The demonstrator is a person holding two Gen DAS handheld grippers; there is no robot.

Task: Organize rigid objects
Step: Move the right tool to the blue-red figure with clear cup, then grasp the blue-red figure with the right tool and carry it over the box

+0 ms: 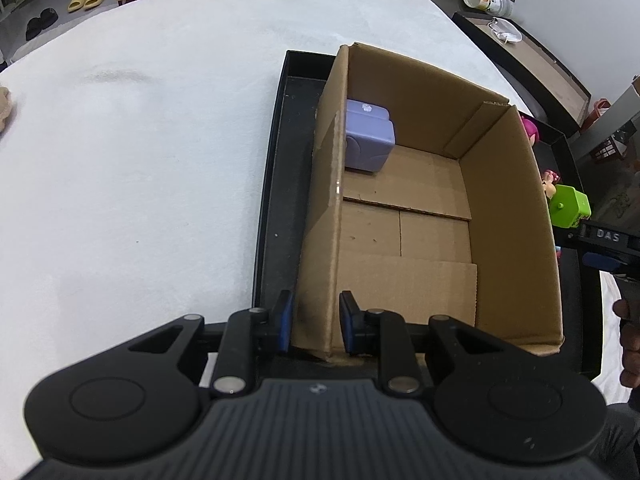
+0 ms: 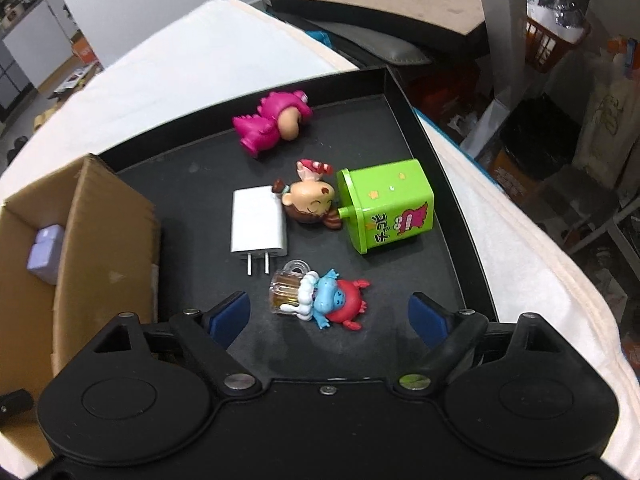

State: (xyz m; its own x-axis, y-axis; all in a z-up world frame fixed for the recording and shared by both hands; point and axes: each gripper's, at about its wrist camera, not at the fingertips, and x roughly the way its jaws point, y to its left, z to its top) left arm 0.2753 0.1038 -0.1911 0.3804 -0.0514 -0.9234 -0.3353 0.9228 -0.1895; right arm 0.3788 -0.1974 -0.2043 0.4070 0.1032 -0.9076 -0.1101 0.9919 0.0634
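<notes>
Left tongs (image 1: pixel 314 322) pinching the near wall of the cardboard box (image 1: pixel 504 216); right tongs (image 2: pixel 328 318) spread wide over the toys.

Clamped narrow across the box's left wall, one blue pad (image 1: pixel 285 320) outside and one inside, likely to steady the box for loading. Inside, only a lilac block (image 1: pixel 368 140), tucked against the far left corner. Sitting in a black tray (image 2: pixel 424 128) on a white cloth (image 1: pixel 140 140). Gaping and empty on the right, hovering just above a blue-and-red figure with a clear mug (image 2: pixel 320 298), probably the next pick. Beyond it, a white plug charger (image 2: pixel 258 226), a brown-haired doll (image 2: pixel 312 202) touching a green toy box (image 2: pixel 386 204), then a pink dinosaur figure (image 2: pixel 272 120), all loose on the tray beside the box, still to be packed.
</notes>
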